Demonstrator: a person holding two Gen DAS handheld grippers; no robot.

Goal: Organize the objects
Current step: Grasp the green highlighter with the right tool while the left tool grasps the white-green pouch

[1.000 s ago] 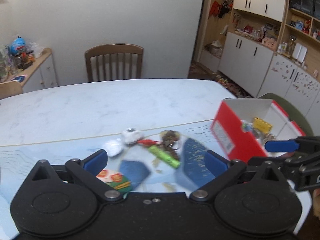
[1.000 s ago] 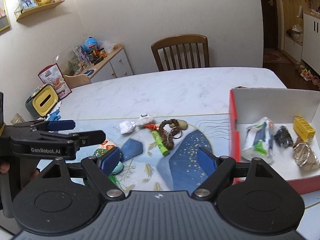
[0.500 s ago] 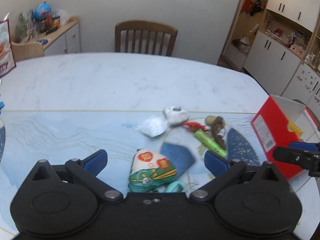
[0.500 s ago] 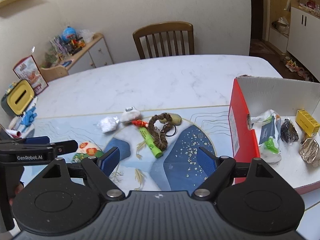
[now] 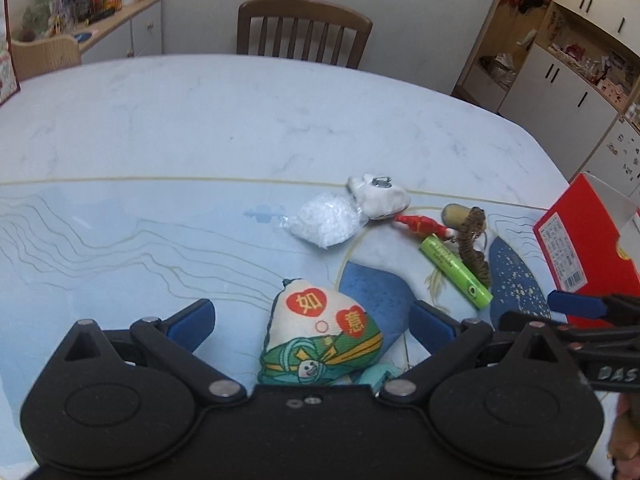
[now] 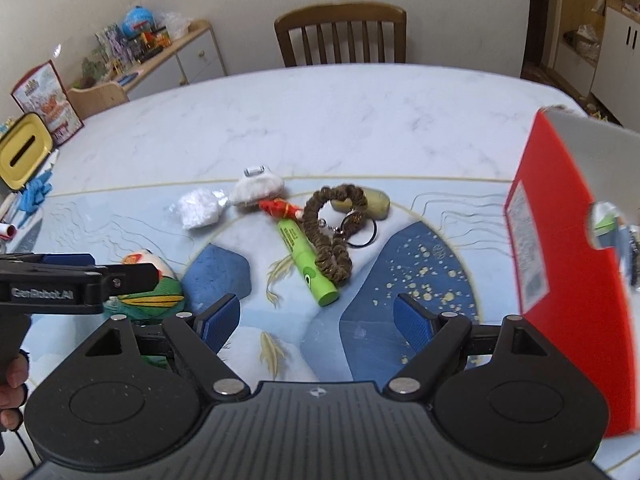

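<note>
A: On the table [image 5: 200,120], between the blue pads of the left gripper [image 5: 312,320], lies the stuffed pouch [image 5: 320,336], and the jaws stand wide apart, not touching it. What can go wrong here?

B: I think the pouch is soft and round, so the pads may pinch only the cloth and it can slip out on the way to the red box [image 6: 560,240]. Also a small teal thing [image 5: 372,376] lies just under the pouch edge; it may be dragged along.

A: And the right gripper [image 6: 316,320]?

B: Also wide, holding nothing. It hovers near the green tube [image 6: 306,260], which touches the brown coiled keychain [image 6: 332,240]. In my judgement, a grasp there could catch the coil too.

A: Any writing?

B: The pouch has two red hearts with the characters 如 and 意. The other gripper's side reads "GenRobot.AI". The box carries a white label, too small to read.
</note>
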